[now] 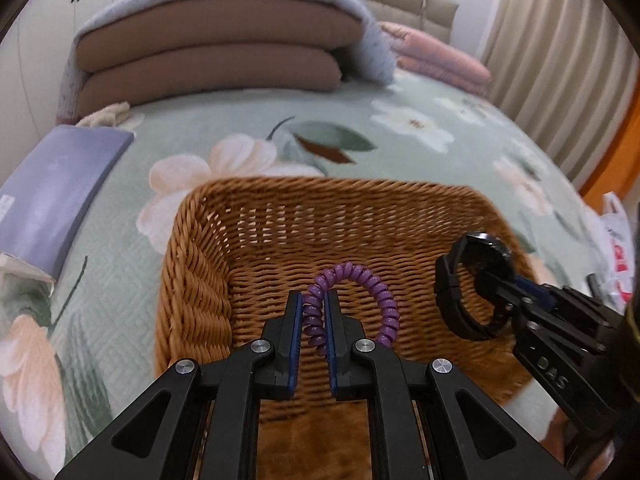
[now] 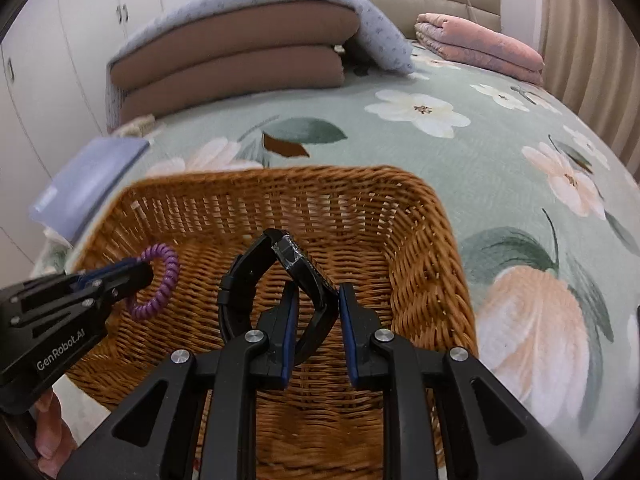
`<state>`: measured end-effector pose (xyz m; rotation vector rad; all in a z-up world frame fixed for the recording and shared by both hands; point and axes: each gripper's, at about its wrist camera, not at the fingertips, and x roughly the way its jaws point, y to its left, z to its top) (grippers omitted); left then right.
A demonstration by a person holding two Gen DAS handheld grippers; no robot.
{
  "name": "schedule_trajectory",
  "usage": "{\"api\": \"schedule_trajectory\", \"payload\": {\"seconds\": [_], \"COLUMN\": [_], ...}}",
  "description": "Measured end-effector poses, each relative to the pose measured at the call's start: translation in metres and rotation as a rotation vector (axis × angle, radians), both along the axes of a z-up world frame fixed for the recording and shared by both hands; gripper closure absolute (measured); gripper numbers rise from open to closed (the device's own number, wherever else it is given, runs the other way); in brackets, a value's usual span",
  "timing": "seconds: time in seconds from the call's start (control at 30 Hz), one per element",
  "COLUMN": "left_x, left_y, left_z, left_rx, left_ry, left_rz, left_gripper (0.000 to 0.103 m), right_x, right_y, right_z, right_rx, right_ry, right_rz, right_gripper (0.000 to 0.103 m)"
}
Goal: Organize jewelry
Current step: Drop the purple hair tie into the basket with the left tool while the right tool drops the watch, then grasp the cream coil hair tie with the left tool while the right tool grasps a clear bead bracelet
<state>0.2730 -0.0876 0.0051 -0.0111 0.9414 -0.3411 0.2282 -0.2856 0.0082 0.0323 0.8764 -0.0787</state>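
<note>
A brown wicker basket (image 1: 248,216) stands on the bed; it also shows in the right wrist view (image 2: 424,240). My left gripper (image 1: 313,300) is shut on a purple spiral bracelet (image 1: 376,284) and holds it above the inside of the basket; from the right wrist view the left gripper (image 2: 138,268) holds the same bracelet (image 2: 160,292) at the left. My right gripper (image 2: 318,292) is shut on the strap of a black wristwatch (image 2: 288,256) over the basket. In the left wrist view the watch (image 1: 472,280) hangs from the right gripper (image 1: 506,294) at the basket's right side.
The bed has a green floral quilt (image 2: 480,152). A lavender book (image 1: 52,192) lies left of the basket. Folded brown and blue bedding (image 1: 216,48) and a pink blanket (image 2: 480,48) lie at the far end. A white plastic bag (image 1: 616,248) sits at the right edge.
</note>
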Motion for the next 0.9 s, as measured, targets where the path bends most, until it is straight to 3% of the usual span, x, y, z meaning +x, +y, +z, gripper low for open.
{"api": "schedule_trajectory", "payload": {"seconds": [0.23,0.33,0.37,0.43,0.6,0.67,0.73,0.9], "left_x": [0.007,0.002,0.000,-0.007,-0.042,-0.066,-0.089,-0.156], "left_y": [-0.004,-0.002,-0.001,0.001,0.016,0.026,0.035,0.060], "left_z": [-0.017,-0.014,-0.011,-0.003,0.025,0.035,0.042,0.047], "left_rx": [-0.023,-0.036,-0.043,-0.053,-0.122,-0.153,-0.177,-0.236], "left_ry": [0.031,0.023,0.016,-0.002,-0.060,-0.091,-0.121,-0.202], "left_rz": [-0.014,-0.023,-0.024,-0.031,-0.063,-0.062,-0.058,-0.027], "left_gripper": [0.089,0.070,0.059,0.055,0.055,0.055,0.054,0.033], "right_x": [-0.007,-0.020,-0.026,-0.038,-0.083,-0.109,-0.132,-0.187], "right_y": [-0.002,-0.005,-0.006,-0.006,-0.001,0.005,0.012,0.026], "right_z": [0.006,0.019,0.024,0.034,0.058,0.064,0.066,0.052], "right_rx": [-0.005,0.016,0.026,0.043,0.091,0.098,0.092,0.077], "right_ry": [-0.017,-0.044,-0.058,-0.083,-0.164,-0.203,-0.238,-0.277], "right_rz": [0.008,0.008,0.008,0.006,0.018,0.025,0.037,0.058], "right_gripper": [0.075,0.074,0.074,0.073,0.070,0.059,0.056,0.055]}}
